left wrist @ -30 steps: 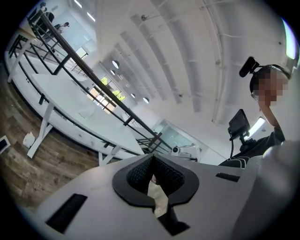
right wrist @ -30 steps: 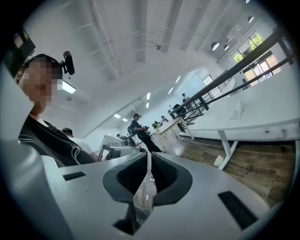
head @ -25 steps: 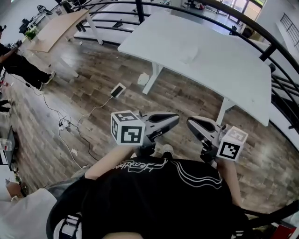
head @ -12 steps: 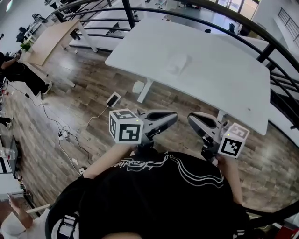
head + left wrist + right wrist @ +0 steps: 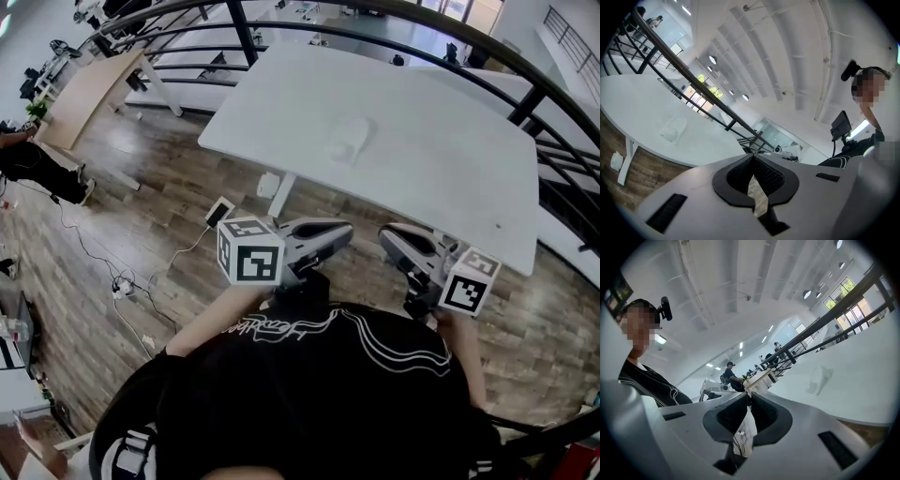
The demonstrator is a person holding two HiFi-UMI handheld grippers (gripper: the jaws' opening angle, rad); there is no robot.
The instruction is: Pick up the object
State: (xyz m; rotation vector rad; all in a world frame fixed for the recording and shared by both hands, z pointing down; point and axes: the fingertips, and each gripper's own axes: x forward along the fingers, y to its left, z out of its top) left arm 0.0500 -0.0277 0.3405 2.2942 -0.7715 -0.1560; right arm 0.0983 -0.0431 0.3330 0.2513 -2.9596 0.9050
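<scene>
head view: white object (image 5: pixel 349 139) on table (image 5: pixel 450 169), well beyond the fingers (image 5: pixel 326 234)

1. The pale object (image 5: pixel 349 139) on the white table (image 5: pixel 450 178), ahead of the left gripper (image 5: pixel 345 232) and the right gripper (image 5: pixel 386 236), is too small and faint to identify.
2. A bystander (image 5: pixel 36 167), far left of the left gripper, is cut off by the picture's edge.
3. The operator's torso (image 5: pixel 319 394) hides the floor behind both grippers.

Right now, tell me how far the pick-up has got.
Done: nothing; the white object lies untouched on the white table. In hand: nothing; left gripper and right gripper are both shut, empty, held by the person's chest, short of the table. Left: reach over, open a gripper, grasp, lift.
</scene>
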